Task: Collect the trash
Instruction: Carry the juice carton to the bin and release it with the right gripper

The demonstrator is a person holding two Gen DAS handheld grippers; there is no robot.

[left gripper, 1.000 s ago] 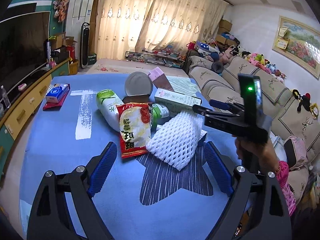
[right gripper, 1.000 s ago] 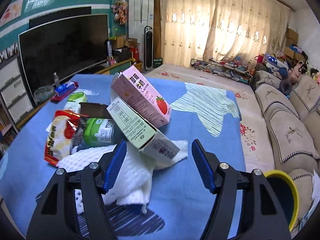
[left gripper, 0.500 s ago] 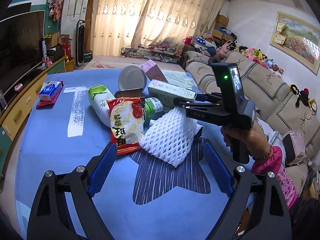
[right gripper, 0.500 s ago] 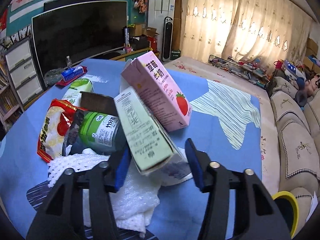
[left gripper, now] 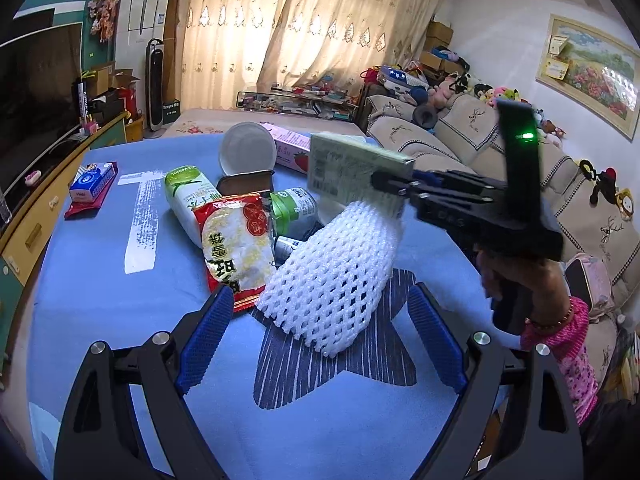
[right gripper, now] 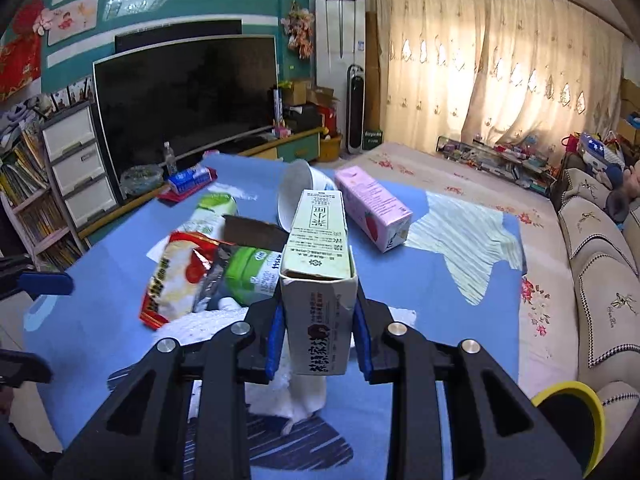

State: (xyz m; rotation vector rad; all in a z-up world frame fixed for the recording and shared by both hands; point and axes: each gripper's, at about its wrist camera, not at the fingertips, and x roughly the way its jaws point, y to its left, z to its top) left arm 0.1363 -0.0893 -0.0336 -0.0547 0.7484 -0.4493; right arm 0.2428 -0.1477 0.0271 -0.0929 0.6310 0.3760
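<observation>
We are clamping our right gripper (right gripper: 319, 342) on the pale green carton (right gripper: 318, 276): its jaws have just been closing, and both blue pads are now pressing the carton's sides. In the left wrist view the pale green carton (left gripper: 352, 170) is hanging above the rest of the trash, clear of the blue table cover (left gripper: 96, 288).

Taking the white foam net (left gripper: 334, 280) as our landmark: the carton is being held up just behind it, the red snack bag (left gripper: 236, 248) is lying against its left side, and the green can (left gripper: 294, 210) is sitting just behind it, under the carton. The pink strawberry carton (right gripper: 374, 214) is lying farther back.

We are holding our left gripper (left gripper: 322, 344) with its fingers spread wide, gripping nothing, its pads on either side of the net's near end.
</observation>
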